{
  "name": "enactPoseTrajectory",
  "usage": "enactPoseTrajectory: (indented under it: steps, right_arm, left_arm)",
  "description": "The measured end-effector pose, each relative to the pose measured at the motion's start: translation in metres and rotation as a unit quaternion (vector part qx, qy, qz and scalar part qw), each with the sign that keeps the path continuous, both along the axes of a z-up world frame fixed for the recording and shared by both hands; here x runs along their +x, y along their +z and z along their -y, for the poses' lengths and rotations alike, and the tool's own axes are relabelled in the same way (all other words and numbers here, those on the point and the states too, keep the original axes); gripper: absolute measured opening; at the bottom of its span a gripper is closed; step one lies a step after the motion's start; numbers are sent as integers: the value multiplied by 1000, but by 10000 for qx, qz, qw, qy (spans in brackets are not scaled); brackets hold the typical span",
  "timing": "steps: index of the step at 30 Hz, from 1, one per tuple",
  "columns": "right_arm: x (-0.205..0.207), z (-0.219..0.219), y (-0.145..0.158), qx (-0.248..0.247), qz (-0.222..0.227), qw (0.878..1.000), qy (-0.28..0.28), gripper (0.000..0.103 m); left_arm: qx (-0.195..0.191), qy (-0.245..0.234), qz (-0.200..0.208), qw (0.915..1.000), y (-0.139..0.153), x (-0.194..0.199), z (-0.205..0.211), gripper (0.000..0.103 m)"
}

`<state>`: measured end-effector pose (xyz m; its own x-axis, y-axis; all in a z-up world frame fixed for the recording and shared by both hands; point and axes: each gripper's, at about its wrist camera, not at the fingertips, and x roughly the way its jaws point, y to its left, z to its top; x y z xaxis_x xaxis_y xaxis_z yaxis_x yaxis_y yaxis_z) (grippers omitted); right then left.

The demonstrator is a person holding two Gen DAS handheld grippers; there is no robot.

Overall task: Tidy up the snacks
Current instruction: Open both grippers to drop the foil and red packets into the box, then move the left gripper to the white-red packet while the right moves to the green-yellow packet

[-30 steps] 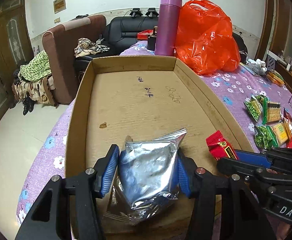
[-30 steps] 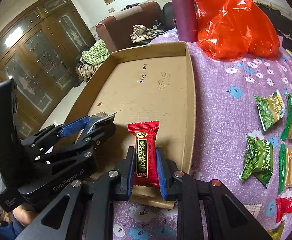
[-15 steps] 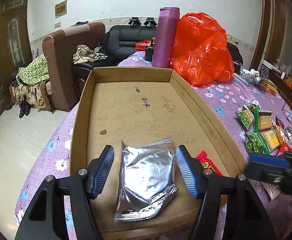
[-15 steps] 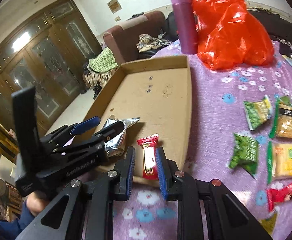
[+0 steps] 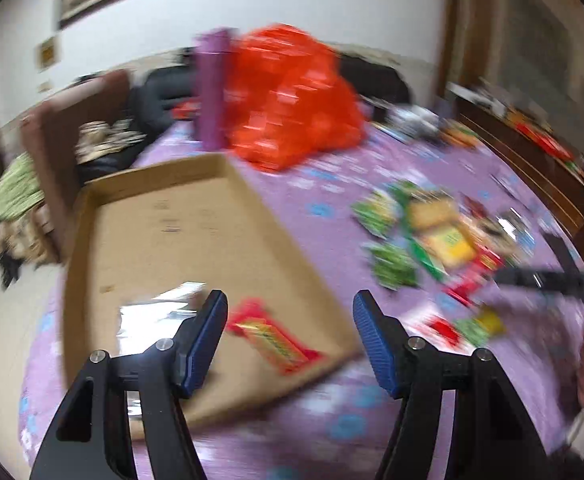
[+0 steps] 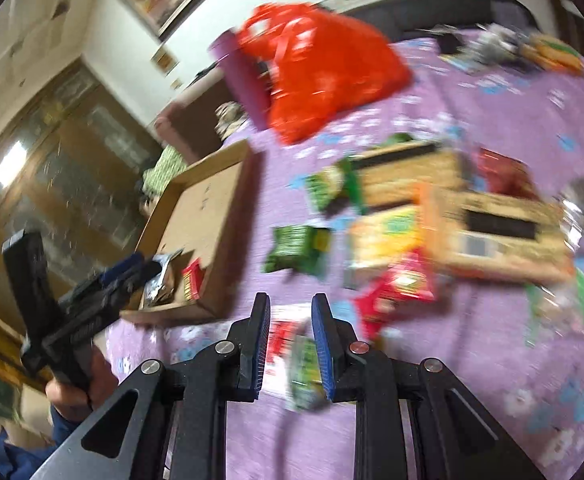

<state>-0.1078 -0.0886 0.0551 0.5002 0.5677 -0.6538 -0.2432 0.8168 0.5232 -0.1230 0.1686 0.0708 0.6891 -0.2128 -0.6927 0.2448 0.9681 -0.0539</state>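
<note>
The cardboard tray (image 5: 91, 248) fills the left of the left wrist view, with a silver pouch (image 5: 151, 316) and a red snack bar (image 5: 275, 340) lying flat in its near end; the left gripper (image 5: 289, 332) hangs over that corner, jaws opening, nothing between them. In the right wrist view the right gripper (image 6: 290, 344) stands narrow and empty above the purple flowered desk (image 6: 492, 360); loose snacks are spread through the middle and right of that frame, a green packet (image 6: 296, 248) above the pads, and a small red-and-green packet (image 6: 304, 368) just under them. Both views are smeared, so the next pick probably wants a steadier hand first; widen the right gripper before descending; take one packet across its narrow side, clear of its neighbours.
</note>
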Motion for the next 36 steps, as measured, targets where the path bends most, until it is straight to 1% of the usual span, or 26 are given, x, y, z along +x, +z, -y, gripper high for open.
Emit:
enactPoseTrajectory:
  steps: [1, 3, 6, 7, 9, 11, 12, 15, 17, 20, 22, 23, 24, 25, 26, 27, 30, 32, 34, 36]
  right_arm:
    - [-2, 6, 1, 5, 2, 10000, -66, 24]
    - [-5, 11, 1, -27, 16, 10000, -81, 25]
    - [-8, 8, -2, -107, 14, 9999, 79, 28]
    - [-7, 7, -6, -96, -19, 9999, 118, 28]
    - [1, 3, -14, 17, -133, 9996, 236, 28]
    - [11, -5, -22, 28, -217, 9989, 425, 28]
    - [14, -7, -25, -8, -264, 9987, 447, 28]
    - [19, -17, -34, -45, -445, 9961, 755, 28]
    - [13, -19, -34, -185, -422, 9945, 944, 28]
    - [-5, -18, -31, -312, -404, 9893, 1368, 29]
    - [-21, -20, -26, -453, -279, 9844, 1676, 32]
    - [-27, -21, -24, -519, -202, 9820, 1804, 37]
    - [-33, -23, -21, -591, -108, 9791, 1943, 44]
    - [-39, -25, -18, -692, 1, 9752, 2100, 49]
    - [-45, -27, -16, -842, 137, 9707, 2248, 56]
    - [-47, -29, -15, -961, 241, 9669, 2350, 60]
    - [-49, -35, -15, -1420, 484, 9539, 2598, 60]
    - [-48, -37, -19, -1657, 572, 9420, 2862, 60]
    - [-40, -38, -23, -1868, 565, 9351, 2957, 60]
    - [-34, -38, -28, -1888, 519, 9304, 3099, 60]
  left_arm:
    - [-87, -303, -148, 9994, -2, -2, 14, 69]
    - [-211, -719, -356, 9966, -4, -6, 36, 69]
    - [-282, -975, -639, 9928, -11, -9, 61, 69]
    - [-221, -1001, -742, 9920, -16, -8, 69, 69]
    - [-117, -923, -825, 9922, -22, -7, 76, 69]
    - [-128, -895, -965, 9912, -27, -6, 78, 69]
    - [-158, -863, -969, 9914, -27, -8, 75, 69]
    - [-173, -752, -917, 9928, -20, -9, 68, 69]
    - [-171, -708, -829, 9939, -12, -13, 62, 69]
    - [-185, -631, -781, 9948, -6, -13, 56, 69]
    - [-235, -619, -842, 9943, -7, -11, 54, 69]
    - [-251, -614, -857, 9941, -7, -10, 54, 69]
    - [-248, -601, -867, 9941, -7, -10, 54, 69]
    - [-236, -593, -872, 9941, -7, -9, 54, 69]
    - [-236, -592, -878, 9941, -7, -10, 54, 69]
    - [-246, -603, -886, 9939, -6, -10, 55, 69]
    - [-167, -627, -863, 9942, -5, -12, 59, 69]
    - [-159, -651, -861, 9940, -4, -14, 61, 69]
    - [-144, -652, -845, 9942, -3, -15, 62, 69]
    - [-147, -670, -874, 9938, -4, -15, 63, 69]
